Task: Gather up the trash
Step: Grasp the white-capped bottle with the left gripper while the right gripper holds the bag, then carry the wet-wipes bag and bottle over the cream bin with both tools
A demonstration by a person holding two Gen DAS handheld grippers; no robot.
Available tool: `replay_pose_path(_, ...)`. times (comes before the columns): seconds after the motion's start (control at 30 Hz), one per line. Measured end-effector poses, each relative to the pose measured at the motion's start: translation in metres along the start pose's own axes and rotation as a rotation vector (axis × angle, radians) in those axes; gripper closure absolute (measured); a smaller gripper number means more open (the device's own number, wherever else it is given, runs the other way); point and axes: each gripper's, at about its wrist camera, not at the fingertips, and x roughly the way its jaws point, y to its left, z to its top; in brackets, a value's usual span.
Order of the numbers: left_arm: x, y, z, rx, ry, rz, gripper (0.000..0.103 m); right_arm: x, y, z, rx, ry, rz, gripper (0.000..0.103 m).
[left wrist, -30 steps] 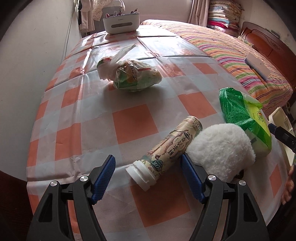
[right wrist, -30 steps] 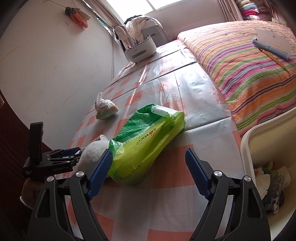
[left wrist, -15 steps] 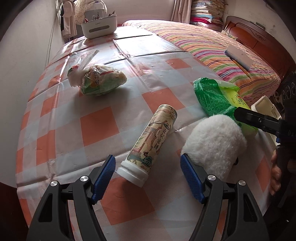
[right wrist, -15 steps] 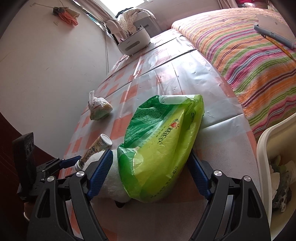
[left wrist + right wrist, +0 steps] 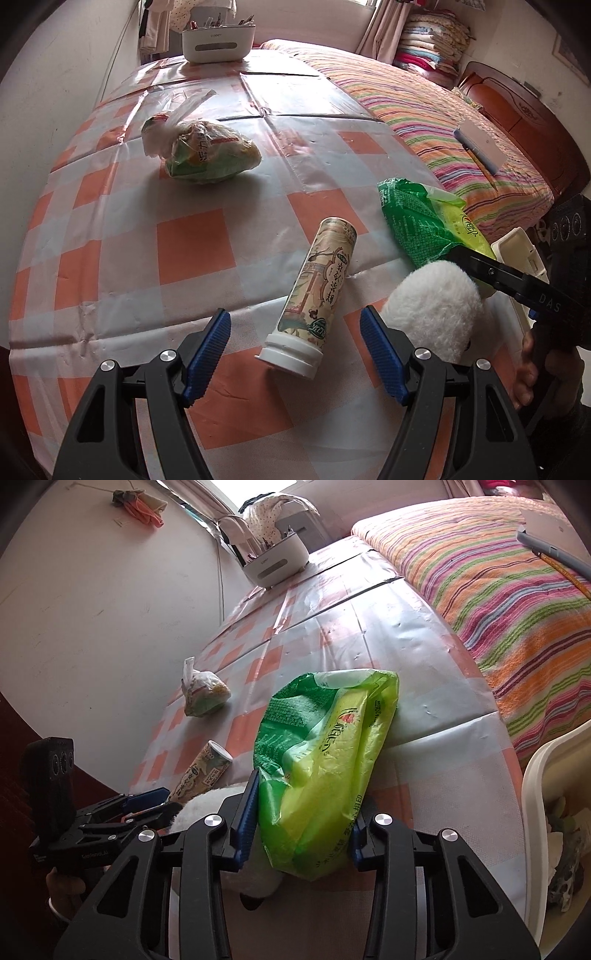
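A green plastic bag [image 5: 325, 753] lies on the checked tablecloth [image 5: 192, 251] near the right edge. My right gripper [image 5: 301, 823] is closing on its near end, and both blue pads press into the plastic. A printed bottle [image 5: 325, 288] with a white neck lies on its side. My left gripper [image 5: 295, 350] stands open, its fingers either side of the bottle's neck without touching it. A white fluffy ball [image 5: 432, 306] rests between the bottle and the green bag. Farther back lies a knotted clear bag of wrappers [image 5: 207, 155].
A white bin [image 5: 535, 794] holding some rubbish stands off the table's right edge. A white caddy [image 5: 218, 40] sits at the far end of the table. A striped bed [image 5: 424, 110] with a notebook runs along the right. A wall bounds the left side.
My right gripper moved forward around the green bag and its jaws drew in onto it. The left wrist view tilted, so the bottle now lies between the left fingers.
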Motion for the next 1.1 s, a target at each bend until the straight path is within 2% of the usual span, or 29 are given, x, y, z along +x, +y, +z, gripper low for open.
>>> replay_pose_path(0.2, 0.009, -0.010, 0.000, 0.027, 0.019, 0.004, 0.033, -0.001, 0.002, -0.001, -0.004, -0.006, 0.011, 0.069)
replay_pose_path(0.23, 0.010, -0.011, 0.001, 0.028, 0.017, 0.007, 0.036, -0.002, 0.002, -0.001, -0.004, -0.008, 0.012, 0.069)
replay_pose_path(0.27, 0.010, -0.012, 0.001, 0.026, 0.017, 0.002, 0.045, -0.002, 0.002, 0.000, -0.003, -0.010, 0.013, 0.070)
replay_pose_path(0.37, 0.012, -0.013, 0.002, 0.013, 0.022, -0.002, 0.062, -0.005, 0.001, 0.000, -0.001, -0.018, 0.018, 0.071)
replay_pose_path(0.43, 0.012, -0.014, 0.002, 0.011, 0.018, -0.003, 0.068, -0.007, 0.000, 0.000, 0.000, -0.026, 0.021, 0.071)
replay_pose_path(0.5, 0.012, -0.014, 0.001, 0.003, 0.011, 0.001, 0.068, -0.010, -0.001, 0.000, 0.004, -0.037, 0.023, 0.071)
replay_pose_path(0.57, 0.012, -0.015, 0.000, -0.003, 0.003, 0.002, 0.074, -0.014, -0.002, 0.000, 0.008, -0.048, 0.026, 0.071)
replay_pose_path(1.1, -0.014, -0.016, -0.004, -0.089, -0.134, 0.069, 0.074, -0.043, -0.004, -0.001, -0.019, -0.146, 0.007, 0.071)
